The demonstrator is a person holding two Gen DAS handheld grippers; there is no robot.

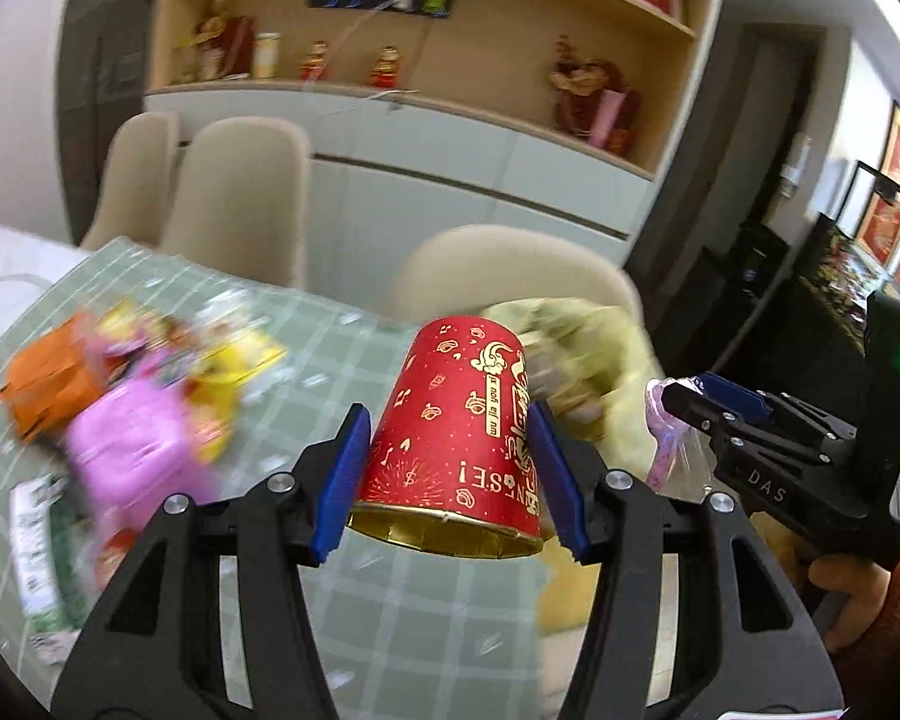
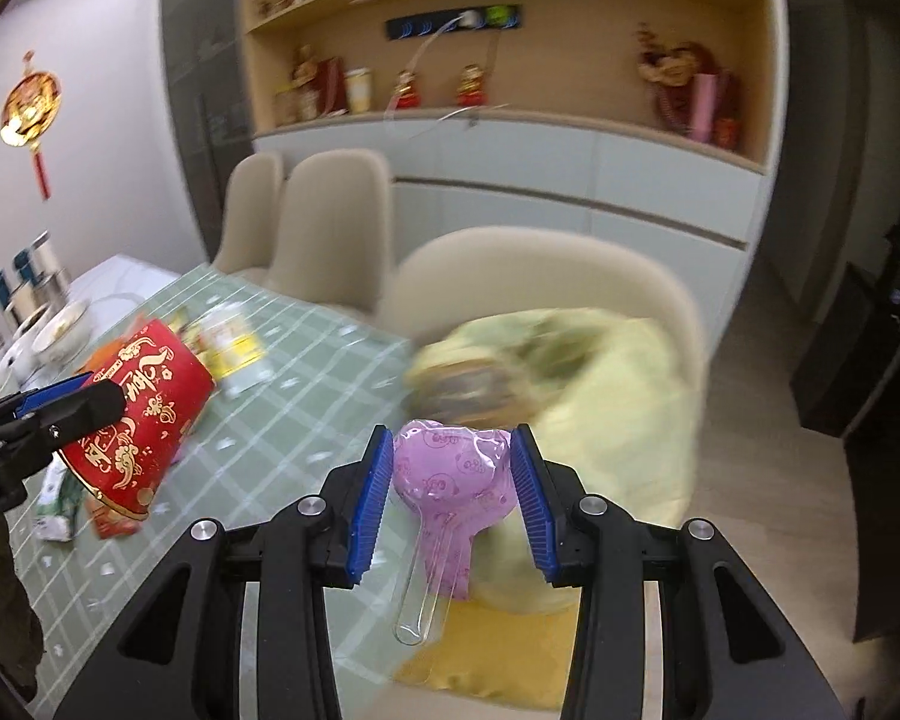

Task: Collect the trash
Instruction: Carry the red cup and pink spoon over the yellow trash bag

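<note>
Left wrist view: the left gripper (image 1: 447, 450) is clamped on a red paper cup with gold print (image 1: 456, 432), gold rim nearest the camera, held above the green checked tablecloth (image 1: 306, 372). A blurred heap of coloured wrappers (image 1: 132, 414) lies to its left. In the right wrist view, the right gripper (image 2: 450, 495) is pinched on a pink plastic-wrapped spoon with a clear handle (image 2: 444, 480), raised before a pale yellow-green bag (image 2: 600, 408) beside a beige chair (image 2: 540, 276).
</note>
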